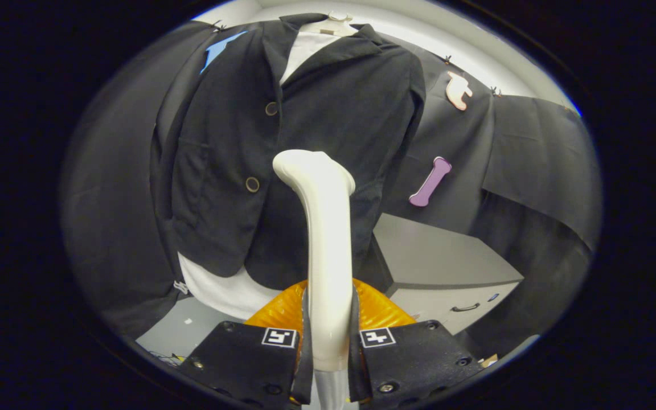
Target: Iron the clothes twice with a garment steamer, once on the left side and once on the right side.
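The hand-held gripper [328,347] was clamped on the handle of the garment steamer [323,239], with both fingers pressing the white shaft from either side. The steamer's long axis ran upright from between the fingers, away from the hand-held gripper, and bent at the top into a head [305,165] turned toward the jacket [316,131]. The jacket, a dark buttoned garment over a white shirt [222,287], hung on a hanger [336,20] directly ahead of the fingers and beyond the steamer head. The head stood in front of the lower middle of the jacket, just to the right of the lower button [252,184] and the front opening. Whether the head touched the fabric could not be determined from this view. An orange ribbed part [376,307] showed just behind the fingers at the base of the handle. A grey cabinet [442,267] stood lower and to the right of the jacket, well clear of the steamer. As a judgement, the coming pass depended on keeping the head facing the cloth while travelling along one front panel.
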Available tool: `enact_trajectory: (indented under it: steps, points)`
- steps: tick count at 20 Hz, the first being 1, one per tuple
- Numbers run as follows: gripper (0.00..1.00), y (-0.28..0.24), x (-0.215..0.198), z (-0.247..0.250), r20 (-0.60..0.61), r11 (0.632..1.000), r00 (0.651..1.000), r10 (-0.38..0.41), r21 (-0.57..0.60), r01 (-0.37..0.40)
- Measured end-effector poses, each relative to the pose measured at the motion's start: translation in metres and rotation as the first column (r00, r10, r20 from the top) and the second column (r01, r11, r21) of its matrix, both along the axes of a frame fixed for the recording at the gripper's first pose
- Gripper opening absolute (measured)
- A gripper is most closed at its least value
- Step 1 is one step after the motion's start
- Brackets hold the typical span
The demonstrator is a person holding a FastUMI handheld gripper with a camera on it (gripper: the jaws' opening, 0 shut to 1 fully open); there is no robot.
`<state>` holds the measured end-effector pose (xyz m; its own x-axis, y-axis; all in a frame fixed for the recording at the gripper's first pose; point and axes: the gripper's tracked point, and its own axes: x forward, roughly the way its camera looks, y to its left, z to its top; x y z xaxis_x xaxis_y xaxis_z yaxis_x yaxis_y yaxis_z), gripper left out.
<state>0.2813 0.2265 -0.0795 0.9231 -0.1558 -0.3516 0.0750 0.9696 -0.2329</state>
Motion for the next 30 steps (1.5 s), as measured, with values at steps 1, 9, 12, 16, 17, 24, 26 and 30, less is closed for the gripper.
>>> enact_trajectory:
  steps: [1, 9, 12, 16, 17, 24, 26, 30]
  points:
    - [0.27, 0.000, -0.002, -0.005, -0.002, 1.000, 1.000, 0.006, -0.005, -0.007]
    - [0.27, -0.004, -0.022, -0.089, -0.123, 0.999, 0.992, 0.031, -0.029, -0.035]
    - [0.27, -0.008, -0.025, -0.111, -0.151, 0.999, 0.988, 0.029, -0.033, -0.034]
    - [0.27, -0.012, -0.036, -0.144, -0.219, 0.999, 0.975, 0.038, -0.020, -0.043]
    - [0.27, -0.011, -0.036, -0.146, -0.220, 0.999, 0.975, 0.041, -0.018, -0.046]
    - [0.27, 0.016, -0.045, -0.092, -0.123, 0.995, 0.987, 0.100, 0.038, -0.096]
    - [0.27, 0.030, -0.048, -0.063, -0.077, 0.991, 0.989, 0.125, 0.052, -0.121]
    - [0.27, 0.051, -0.050, -0.001, 0.003, 0.985, 0.988, 0.157, 0.068, -0.157]
